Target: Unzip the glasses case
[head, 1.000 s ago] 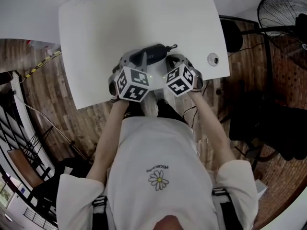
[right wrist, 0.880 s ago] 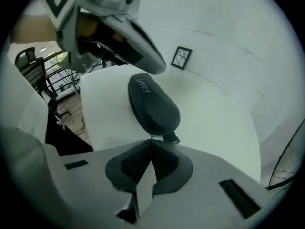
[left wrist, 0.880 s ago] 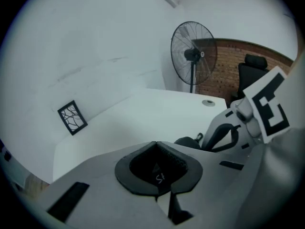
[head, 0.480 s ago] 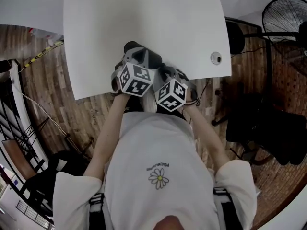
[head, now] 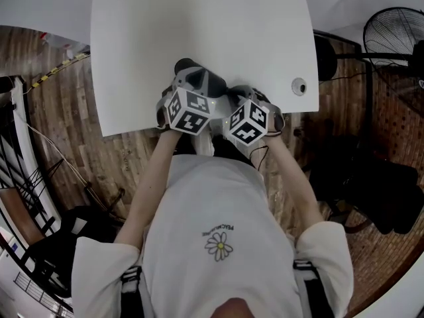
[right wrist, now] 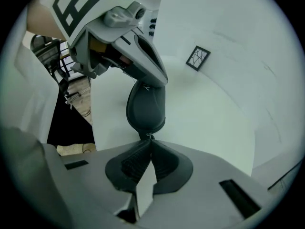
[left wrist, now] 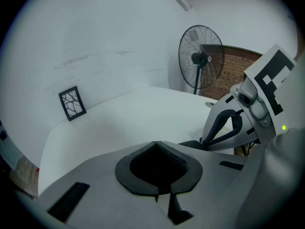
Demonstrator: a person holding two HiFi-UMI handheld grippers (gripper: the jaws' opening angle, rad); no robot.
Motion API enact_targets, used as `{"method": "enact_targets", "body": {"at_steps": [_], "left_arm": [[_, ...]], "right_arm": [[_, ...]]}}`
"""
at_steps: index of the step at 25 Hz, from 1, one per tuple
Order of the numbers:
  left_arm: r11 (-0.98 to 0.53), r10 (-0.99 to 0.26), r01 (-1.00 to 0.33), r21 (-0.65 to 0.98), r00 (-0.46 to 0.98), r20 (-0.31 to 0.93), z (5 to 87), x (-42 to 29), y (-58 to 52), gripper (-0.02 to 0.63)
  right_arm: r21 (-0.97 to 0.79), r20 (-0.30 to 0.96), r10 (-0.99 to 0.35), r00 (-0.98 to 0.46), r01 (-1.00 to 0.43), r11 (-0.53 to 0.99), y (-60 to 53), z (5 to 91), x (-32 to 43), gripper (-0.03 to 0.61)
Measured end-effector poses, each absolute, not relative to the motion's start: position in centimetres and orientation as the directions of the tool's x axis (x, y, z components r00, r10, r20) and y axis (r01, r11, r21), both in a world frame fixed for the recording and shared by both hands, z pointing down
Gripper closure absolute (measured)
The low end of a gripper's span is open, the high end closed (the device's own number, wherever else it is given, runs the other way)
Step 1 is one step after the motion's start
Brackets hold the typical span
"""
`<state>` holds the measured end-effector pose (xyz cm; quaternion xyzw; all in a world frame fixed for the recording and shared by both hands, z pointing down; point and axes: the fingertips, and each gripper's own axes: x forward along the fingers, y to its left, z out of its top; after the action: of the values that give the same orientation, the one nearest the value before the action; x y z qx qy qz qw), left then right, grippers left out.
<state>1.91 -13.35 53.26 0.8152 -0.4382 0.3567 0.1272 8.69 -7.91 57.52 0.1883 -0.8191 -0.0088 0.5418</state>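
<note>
The dark grey glasses case (head: 199, 78) sits near the front edge of the white table (head: 199, 18). My left gripper (head: 188, 86) is shut on its near end. In the right gripper view the case (right wrist: 145, 106) hangs under the left gripper (right wrist: 145, 80), long axis pointing away. My right gripper (right wrist: 148, 141) is shut, pads meeting on the small zipper pull (right wrist: 149, 136) at the case's end. The left gripper view shows its own jaws (left wrist: 157, 170) clamped round a dark mass, with a bit of case (left wrist: 193, 144) and the right gripper (left wrist: 233, 128) beside it. From above, the right gripper (head: 232, 93) stands close to the left one.
A round cable hole (head: 299, 85) lies near the table's front right corner. A standing fan (head: 397, 38) and dark chairs are on the wooden floor to the right. A small framed black pattern (right wrist: 197, 57) lies at the table's far edge.
The case has swung from lying crosswise to pointing away from me. The right gripper closed in on the left one, then drew slightly to the right.
</note>
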Motion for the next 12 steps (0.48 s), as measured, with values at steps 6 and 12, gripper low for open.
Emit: {"method": "enact_targets", "body": {"at_steps": [6,12], "left_arm": [[-0.588,-0.621,-0.802,-0.107,0.362,0.695,53.1,1.9,-13.3,0.601],[-0.570,-0.627,-0.817,-0.084,0.367,0.687,53.2,1.8,-13.9,0.601]], "right_arm": [[0.275,0.908,-0.298,-0.295,-0.117,0.954,-10.6,57.1,8.3,0.571],[0.292,0.907,-0.298,-0.299,-0.064,0.954,-11.8,57.7,7.3,0.571]]}}
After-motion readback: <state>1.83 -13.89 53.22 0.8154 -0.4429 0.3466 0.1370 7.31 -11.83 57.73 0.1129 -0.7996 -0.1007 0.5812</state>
